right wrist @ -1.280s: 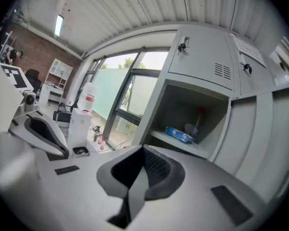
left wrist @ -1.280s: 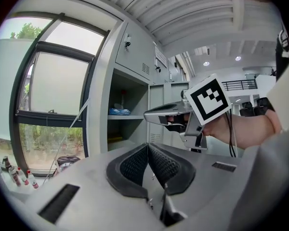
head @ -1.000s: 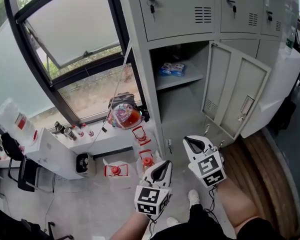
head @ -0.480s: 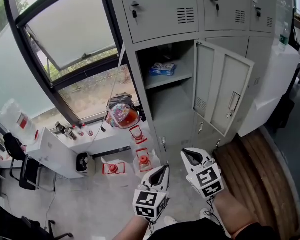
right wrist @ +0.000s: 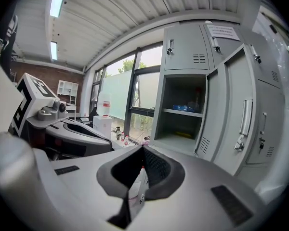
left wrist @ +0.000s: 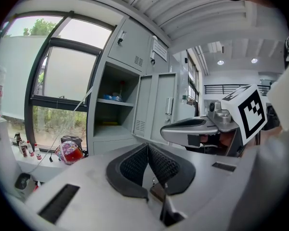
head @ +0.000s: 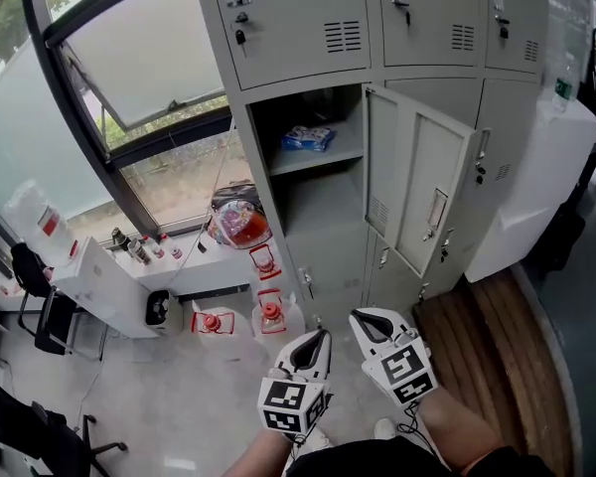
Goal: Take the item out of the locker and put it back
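The grey locker [head: 278, 87] stands with its door [head: 417, 202] swung out to the right. A blue packet [head: 306, 138] lies on the upper shelf inside; the lower space holds something flat and yellowish that I cannot make out. Both grippers hang low in front of the person's legs, well short of the locker. My left gripper [head: 321, 334] is shut with nothing in it, pads meeting at the tip [left wrist: 147, 145]. My right gripper [head: 358, 316] beside it is also shut and empty [right wrist: 143, 148]. The packet [right wrist: 185, 108] shows in the right gripper view and faintly in the left gripper view [left wrist: 113, 97].
A bag with red contents [head: 238, 225] sits on the window ledge left of the locker. Red-capped jugs [head: 268, 316] stand on the floor below. A white counter with bottles [head: 94, 276] is at left, a white cabinet [head: 546, 187] at right, wooden boards [head: 477, 331] underfoot.
The locker has slid left and slightly away in the head view, and its door shows more edge-on. Both grippers sit lower in the frame, still shut and side by side.
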Tool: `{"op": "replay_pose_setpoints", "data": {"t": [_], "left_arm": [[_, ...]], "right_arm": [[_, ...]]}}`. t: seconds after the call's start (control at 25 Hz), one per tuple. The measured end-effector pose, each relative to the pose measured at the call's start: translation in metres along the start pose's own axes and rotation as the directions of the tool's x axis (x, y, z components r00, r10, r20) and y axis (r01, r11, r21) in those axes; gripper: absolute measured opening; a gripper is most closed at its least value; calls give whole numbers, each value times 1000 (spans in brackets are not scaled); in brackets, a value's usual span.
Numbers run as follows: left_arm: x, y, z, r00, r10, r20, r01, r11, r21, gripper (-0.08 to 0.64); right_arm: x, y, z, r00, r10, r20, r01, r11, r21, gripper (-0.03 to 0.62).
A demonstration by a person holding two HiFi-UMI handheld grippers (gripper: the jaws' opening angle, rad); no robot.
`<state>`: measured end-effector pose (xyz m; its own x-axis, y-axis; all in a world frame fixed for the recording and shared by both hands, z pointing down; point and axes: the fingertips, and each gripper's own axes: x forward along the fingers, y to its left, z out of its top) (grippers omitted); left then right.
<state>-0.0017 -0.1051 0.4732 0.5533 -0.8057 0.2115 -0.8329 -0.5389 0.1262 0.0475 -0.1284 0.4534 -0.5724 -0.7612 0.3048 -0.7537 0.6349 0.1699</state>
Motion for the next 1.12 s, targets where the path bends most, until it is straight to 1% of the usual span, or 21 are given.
{"op": "replay_pose_setpoints", "data": {"t": [0.2,0.48,0.64,0.84,1.12], "left_arm": [[2,-23,-2,999,35,5,-35,999,-3,17],[5,-44,-2,997,70,20,-69,998,-10,17],[5,-50,-2,996,81,24,-81,997,-10,17],[5,-52,0,996,88,23,-88,996,-1,17],[8,-52,0,997,81,15,-81,997,6,17]], "right_arm": [[-17,-6,-9,999,42,11,-42,999,7,52],[-32,-9,-13,995,93,24,-93,996,-5,52],[-36,-11,-14,994,104,39,-103,995,-15,52],[-37,-11,-17,993,114,26,-113,993,-11,52],[-35,-12,-19,993,112,35,-112,994,3,52]]}}
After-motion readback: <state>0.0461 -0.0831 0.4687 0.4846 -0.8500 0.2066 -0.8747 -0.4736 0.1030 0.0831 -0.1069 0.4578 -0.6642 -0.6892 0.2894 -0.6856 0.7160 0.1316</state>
